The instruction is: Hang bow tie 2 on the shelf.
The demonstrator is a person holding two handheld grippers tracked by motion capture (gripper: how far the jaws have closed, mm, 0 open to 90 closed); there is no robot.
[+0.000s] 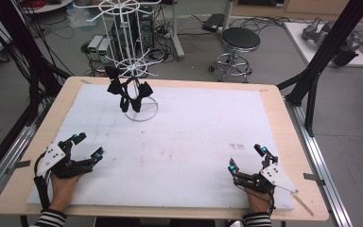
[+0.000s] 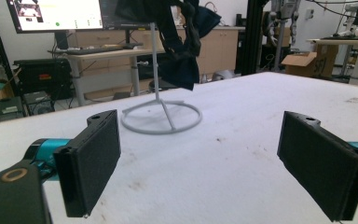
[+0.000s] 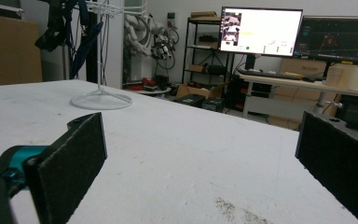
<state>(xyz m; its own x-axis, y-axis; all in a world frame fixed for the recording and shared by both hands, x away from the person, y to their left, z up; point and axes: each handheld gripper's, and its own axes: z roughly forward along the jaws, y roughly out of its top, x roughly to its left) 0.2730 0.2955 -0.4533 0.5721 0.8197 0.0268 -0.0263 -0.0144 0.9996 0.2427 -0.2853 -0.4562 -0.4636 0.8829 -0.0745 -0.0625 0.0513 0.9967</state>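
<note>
One white wire stand (image 1: pixel 131 61), several black cloths (image 1: pixel 125 92), two tools.

A wood-edged table (image 1: pixel 26 156) carries a white, faintly stained mat (image 1: pixel 184 142) covering most of its top, and on the mat's far left stands a white wire rack (image 1: pixel 133 66) on a ring base, with dark cloth items (image 1: pixel 123 92) hanging from it.

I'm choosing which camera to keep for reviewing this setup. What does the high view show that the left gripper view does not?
High view alone: both hands, the right gripper, the left gripper's grey plate, the table's wooden edge and a black stool.

Left gripper view alone: a lit monitor and wooden cabinets behind the table, and its own jaws standing wide apart, close up.

Both: the white wire stand with dark cloth hanging on it, and the white table cover.
</note>
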